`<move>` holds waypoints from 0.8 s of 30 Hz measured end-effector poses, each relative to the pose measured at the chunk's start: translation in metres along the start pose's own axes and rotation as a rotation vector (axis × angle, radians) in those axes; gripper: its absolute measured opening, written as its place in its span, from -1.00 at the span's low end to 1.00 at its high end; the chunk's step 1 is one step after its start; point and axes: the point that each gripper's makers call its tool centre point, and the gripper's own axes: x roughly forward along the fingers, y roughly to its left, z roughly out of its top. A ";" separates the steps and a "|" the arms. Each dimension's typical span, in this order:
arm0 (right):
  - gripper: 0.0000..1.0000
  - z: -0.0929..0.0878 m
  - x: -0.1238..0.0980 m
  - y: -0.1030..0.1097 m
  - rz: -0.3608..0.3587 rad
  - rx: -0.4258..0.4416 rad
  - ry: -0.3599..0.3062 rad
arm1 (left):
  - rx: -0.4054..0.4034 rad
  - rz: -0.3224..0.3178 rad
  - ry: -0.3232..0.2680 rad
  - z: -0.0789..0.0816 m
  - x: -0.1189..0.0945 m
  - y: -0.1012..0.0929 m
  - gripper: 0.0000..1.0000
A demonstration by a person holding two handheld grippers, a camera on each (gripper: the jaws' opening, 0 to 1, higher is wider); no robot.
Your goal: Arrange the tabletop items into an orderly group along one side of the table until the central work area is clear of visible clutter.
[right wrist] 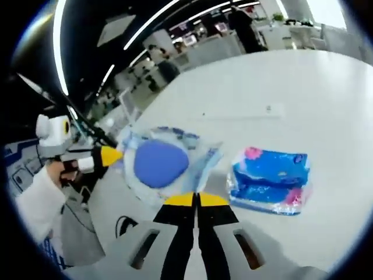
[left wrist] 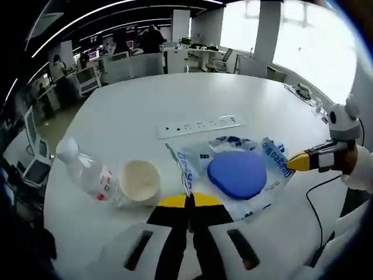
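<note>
Left gripper view: my left gripper [left wrist: 187, 201] is clamped on the clear bag [left wrist: 192, 166] holding the blue pad [left wrist: 237, 173]. Right gripper view: right gripper [right wrist: 197, 201] pinches the bag's other edge; best drag together, evenly.

On the table [left wrist: 145, 105], a bottle [left wrist: 87, 172] lies left of a cup [left wrist: 140, 181]. A bag [left wrist: 239, 172] sits right of the cup, a power strip [left wrist: 201, 125] behind it. In the right gripper view, a packet [right wrist: 271, 178] lies right of the bag.

An open-plan office: rows of desks with monitors [left wrist: 92, 55] behind a white table [left wrist: 175, 99].
</note>
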 end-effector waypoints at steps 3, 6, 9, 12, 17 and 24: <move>-1.00 -0.001 0.005 -0.005 -0.012 0.004 0.008 | -0.028 -0.003 0.035 -0.007 0.015 0.004 -1.00; -1.00 0.000 0.010 -0.005 -0.008 0.005 0.017 | -0.028 0.009 0.056 -0.012 0.022 0.010 -1.00; -1.00 0.000 0.017 -0.006 0.002 -0.023 0.029 | -0.054 0.017 0.072 -0.016 0.028 0.019 -1.00; -1.00 -0.002 0.028 -0.009 0.000 -0.035 0.051 | -0.075 0.022 0.075 -0.017 0.036 0.024 -1.00; -1.00 -0.006 0.040 -0.014 -0.028 -0.040 0.076 | -0.071 0.041 0.089 -0.021 0.047 0.027 -1.00; -1.00 -0.007 0.049 -0.022 -0.040 -0.018 0.089 | -0.078 0.056 0.090 -0.028 0.056 0.028 -1.00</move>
